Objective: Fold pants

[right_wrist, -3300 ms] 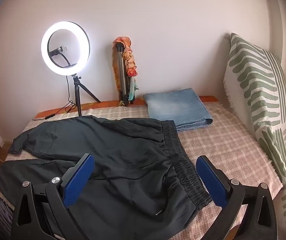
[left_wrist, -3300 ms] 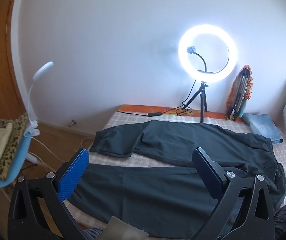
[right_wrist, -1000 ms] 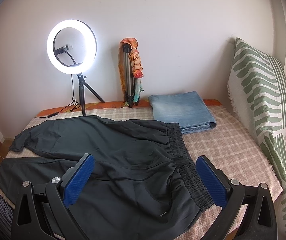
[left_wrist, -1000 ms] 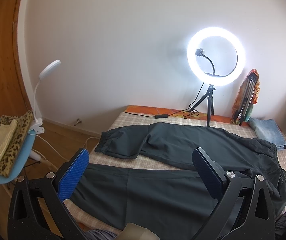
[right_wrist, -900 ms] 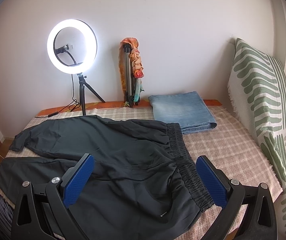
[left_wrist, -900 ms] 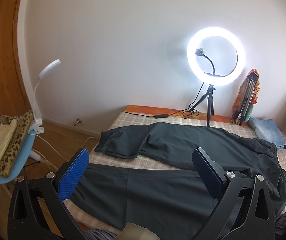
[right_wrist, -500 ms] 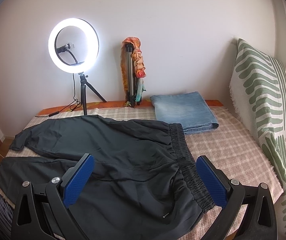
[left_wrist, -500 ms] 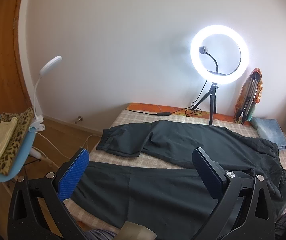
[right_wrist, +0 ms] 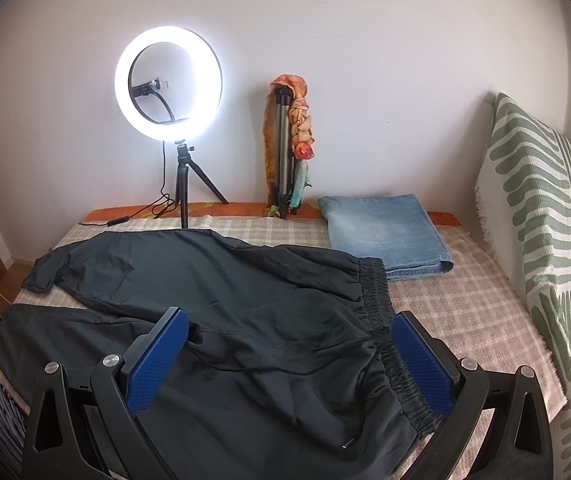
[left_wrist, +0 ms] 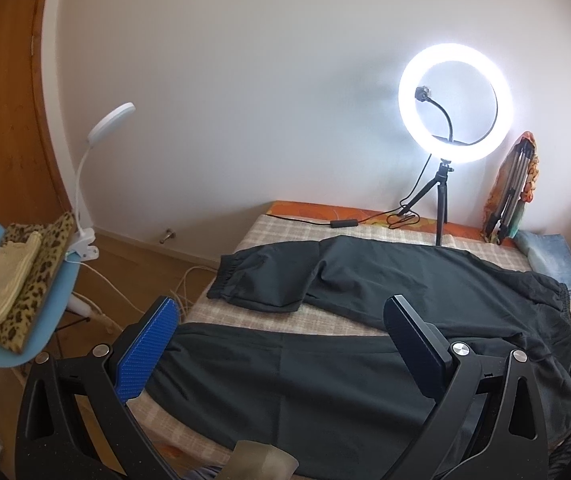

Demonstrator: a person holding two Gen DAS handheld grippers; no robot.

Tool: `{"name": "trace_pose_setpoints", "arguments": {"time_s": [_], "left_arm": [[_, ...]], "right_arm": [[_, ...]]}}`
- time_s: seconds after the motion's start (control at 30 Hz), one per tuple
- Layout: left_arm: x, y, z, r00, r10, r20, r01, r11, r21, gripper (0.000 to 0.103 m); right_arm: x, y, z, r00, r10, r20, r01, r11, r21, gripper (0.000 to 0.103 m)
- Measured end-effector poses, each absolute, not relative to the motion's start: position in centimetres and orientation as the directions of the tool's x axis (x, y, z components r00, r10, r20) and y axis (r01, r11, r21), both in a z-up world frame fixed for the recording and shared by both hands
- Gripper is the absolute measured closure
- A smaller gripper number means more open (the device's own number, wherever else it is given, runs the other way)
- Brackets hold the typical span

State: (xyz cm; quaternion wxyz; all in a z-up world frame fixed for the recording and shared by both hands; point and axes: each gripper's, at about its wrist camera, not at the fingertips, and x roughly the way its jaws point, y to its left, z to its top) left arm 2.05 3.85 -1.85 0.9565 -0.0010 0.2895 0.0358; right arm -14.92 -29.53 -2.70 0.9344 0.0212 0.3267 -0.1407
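Dark grey pants (left_wrist: pixel 365 312) (right_wrist: pixel 245 300) lie spread flat on the checked bed cover (left_wrist: pixel 285 236), legs apart and pointing left, elastic waistband (right_wrist: pixel 381 320) to the right. The far leg's cuff end (left_wrist: pixel 261 280) is doubled over. My left gripper (left_wrist: pixel 281 320) hovers open above the near leg, holding nothing. Over the seat and waistband area, my right gripper (right_wrist: pixel 289 332) is open too, its blue pads clear of the cloth.
A lit ring light on a tripod (left_wrist: pixel 453 104) (right_wrist: pixel 167 84) stands at the bed's back edge with a cable. A folded tripod with a scarf (right_wrist: pixel 289 148), folded jeans (right_wrist: pixel 385 232), a green-patterned pillow (right_wrist: pixel 541 208). A blue chair with cloths (left_wrist: pixel 13 292) and a clip lamp stand left.
Both grippers have drifted slightly left and back, so the ring light sits further right in both views. The pants have not moved, and both grippers stay open.
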Motion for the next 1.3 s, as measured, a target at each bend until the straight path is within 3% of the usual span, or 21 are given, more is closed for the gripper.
{"name": "trace_pose_setpoints", "arguments": {"time_s": [0.23,0.43,0.7,0.83,1.3], "left_arm": [[5.0,8.0,-3.2,0.792,0.034,-0.610,-0.054,0.998,-0.015,0.001],[8.2,12.7,-4.2,0.812,0.015,-0.583,-0.037,0.999,-0.026,0.001],[15.6,17.6,-6.1,0.758,-0.054,-0.650,-0.012,0.995,-0.097,0.005],[20.7,18.8,-8.5,0.688,-0.129,-0.714,-0.004,0.983,-0.182,0.011],[32.6,18.0,-18.2,0.493,-0.213,-0.844,-0.008,0.969,-0.249,0.011]], "right_arm": [[-12.3,-27.9,-2.7,0.772,-0.207,-0.601,0.195,0.977,-0.086,0.000],[-9.1,-26.7,-3.3,0.810,-0.124,-0.573,0.089,0.992,-0.089,0.000],[-2.7,-25.5,-4.5,0.798,-0.043,-0.602,-0.007,0.997,-0.081,0.000],[1.2,-25.0,-5.7,0.766,-0.012,-0.642,-0.049,0.996,-0.078,0.000],[16.0,-27.6,-14.0,0.571,-0.014,-0.821,-0.077,0.995,-0.071,0.005]]}}
